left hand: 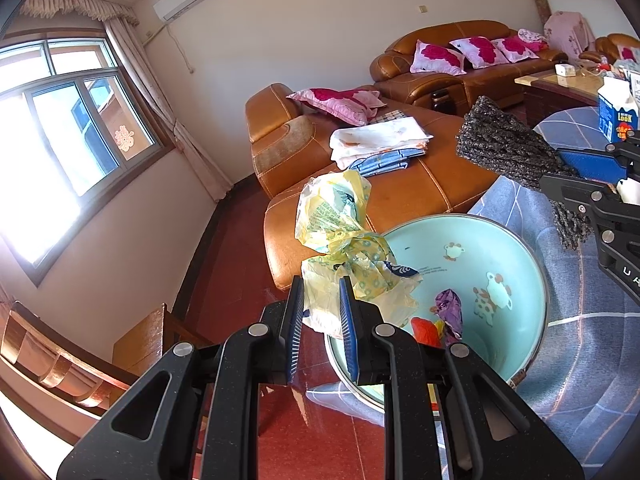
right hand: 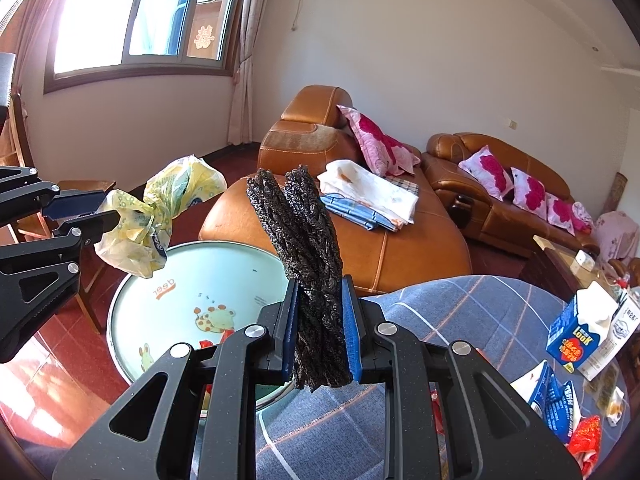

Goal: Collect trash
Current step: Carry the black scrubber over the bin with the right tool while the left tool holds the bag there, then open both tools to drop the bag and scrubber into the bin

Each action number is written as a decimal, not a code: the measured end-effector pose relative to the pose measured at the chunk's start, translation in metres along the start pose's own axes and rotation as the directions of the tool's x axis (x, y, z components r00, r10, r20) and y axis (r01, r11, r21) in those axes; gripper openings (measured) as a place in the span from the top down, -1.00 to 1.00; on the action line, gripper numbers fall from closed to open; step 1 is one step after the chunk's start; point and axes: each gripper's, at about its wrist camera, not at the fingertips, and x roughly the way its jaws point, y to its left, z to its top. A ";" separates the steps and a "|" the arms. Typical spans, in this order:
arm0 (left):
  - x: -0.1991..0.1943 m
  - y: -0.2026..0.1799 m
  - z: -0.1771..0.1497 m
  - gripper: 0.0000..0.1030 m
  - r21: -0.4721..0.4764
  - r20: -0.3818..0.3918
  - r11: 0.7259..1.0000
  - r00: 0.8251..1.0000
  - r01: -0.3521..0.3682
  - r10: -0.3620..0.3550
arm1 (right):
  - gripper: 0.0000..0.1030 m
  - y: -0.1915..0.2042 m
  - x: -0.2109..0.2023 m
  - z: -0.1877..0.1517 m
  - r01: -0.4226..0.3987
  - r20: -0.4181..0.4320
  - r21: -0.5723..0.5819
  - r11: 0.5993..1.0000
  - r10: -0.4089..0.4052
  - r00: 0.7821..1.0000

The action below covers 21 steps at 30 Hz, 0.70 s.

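My left gripper (left hand: 322, 292) is shut on a crumpled yellow plastic bag (left hand: 340, 236) and holds it over the near rim of a light blue basin (left hand: 500, 240) with cartoon animals. It also shows in the right wrist view (right hand: 152, 216), above the basin (right hand: 180, 280). A purple wrapper (left hand: 450, 310) and a red wrapper (left hand: 426, 330) lie in the basin. My right gripper (right hand: 318, 300) is shut on a dark braided bundle (right hand: 300, 224), held upright beside the basin. The bundle shows in the left wrist view (left hand: 504, 140).
A blue checked cloth (right hand: 460, 320) covers the table. On it lie a blue Look carton (right hand: 576, 332), blue packets (right hand: 556, 400) and a red wrapper (right hand: 586, 440). An orange leather sofa (right hand: 380, 248) with folded cloths stands behind the basin. A wooden chair (left hand: 60, 356) stands left.
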 end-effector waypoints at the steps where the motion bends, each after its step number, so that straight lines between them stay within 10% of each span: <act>1: 0.000 0.000 0.000 0.65 0.000 -0.001 1.000 1.000 0.001 -0.001 | 0.59 0.001 -0.001 -0.001 -0.003 0.002 -0.004 1.000 0.003 1.000; 21: -0.001 0.001 -0.006 0.03 -0.010 -0.017 1.000 1.000 0.021 -0.021 | 0.18 -0.004 -0.005 0.002 -0.028 0.018 0.037 0.999 0.028 0.999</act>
